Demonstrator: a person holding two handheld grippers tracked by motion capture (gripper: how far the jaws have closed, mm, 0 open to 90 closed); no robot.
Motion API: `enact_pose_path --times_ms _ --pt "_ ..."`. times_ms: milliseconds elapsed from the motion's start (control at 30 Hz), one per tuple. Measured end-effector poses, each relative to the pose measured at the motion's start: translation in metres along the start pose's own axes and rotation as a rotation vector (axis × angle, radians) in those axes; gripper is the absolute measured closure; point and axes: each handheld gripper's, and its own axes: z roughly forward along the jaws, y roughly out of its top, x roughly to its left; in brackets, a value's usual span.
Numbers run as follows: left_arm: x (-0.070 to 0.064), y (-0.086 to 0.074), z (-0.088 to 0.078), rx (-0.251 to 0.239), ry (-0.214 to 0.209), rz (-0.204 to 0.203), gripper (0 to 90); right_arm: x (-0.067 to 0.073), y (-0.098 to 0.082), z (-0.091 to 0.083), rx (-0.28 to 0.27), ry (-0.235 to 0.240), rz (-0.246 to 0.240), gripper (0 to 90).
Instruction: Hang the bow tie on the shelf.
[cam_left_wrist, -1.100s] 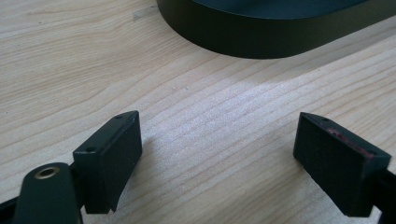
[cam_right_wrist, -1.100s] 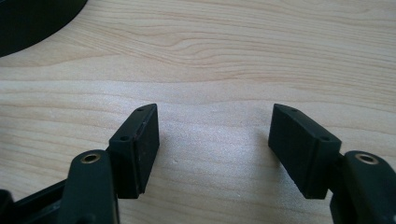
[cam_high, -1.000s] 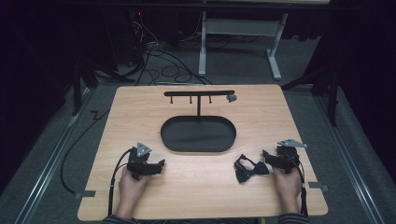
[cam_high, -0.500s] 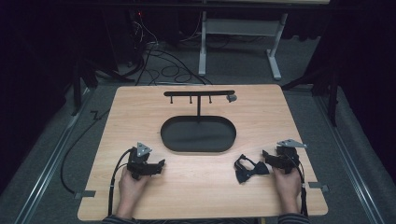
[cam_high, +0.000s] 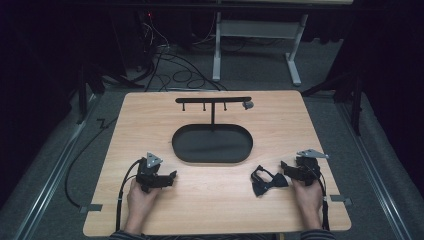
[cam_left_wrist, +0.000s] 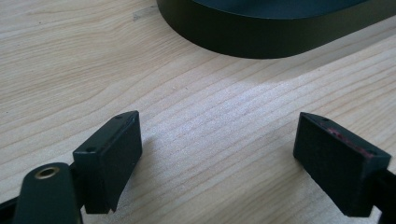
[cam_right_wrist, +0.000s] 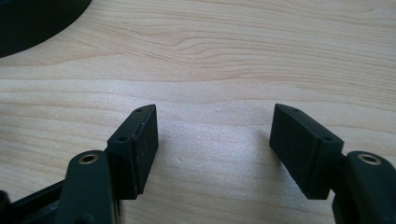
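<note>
Resting on counter (cam_high: 210, 195), both tools idle: left tool (cam_high: 167, 178) spread, empty; right tool (cam_high: 286, 169) spread, empty, bow tie (cam_high: 265, 181) just beside it. Step prob pre-grasp. Next: pinch bow tie, carry twd stand (cam_high: 213, 101) w/ oval tray (cam_high: 212, 143).

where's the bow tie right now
In the high view the black bow tie lies on the table's near right side, just left of the right gripper, below the oval tray.

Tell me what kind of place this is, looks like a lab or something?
Probably a lab or recording studio set up for data collection: a lone wooden table on grey carpet, loose cables across the floor behind it, dark surroundings, and a hand-held left gripper and right gripper.
</note>
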Motion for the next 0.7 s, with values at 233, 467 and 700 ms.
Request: enact_pose_path --times_ms 233,467,700 --pt "0.000 0.000 0.000 0.000 0.000 0.000 15.8 -0.002 0.001 -0.001 -0.016 -0.005 -0.003 38.5" --pt "0.000 0.000 0.000 0.002 0.001 0.001 15.8 -0.003 0.002 -0.013 -0.046 0.033 0.042 47.4" --pt "0.000 0.000 0.000 0.001 0.000 0.001 15.8 -0.002 0.001 -0.021 -0.051 0.068 0.066 49.0"
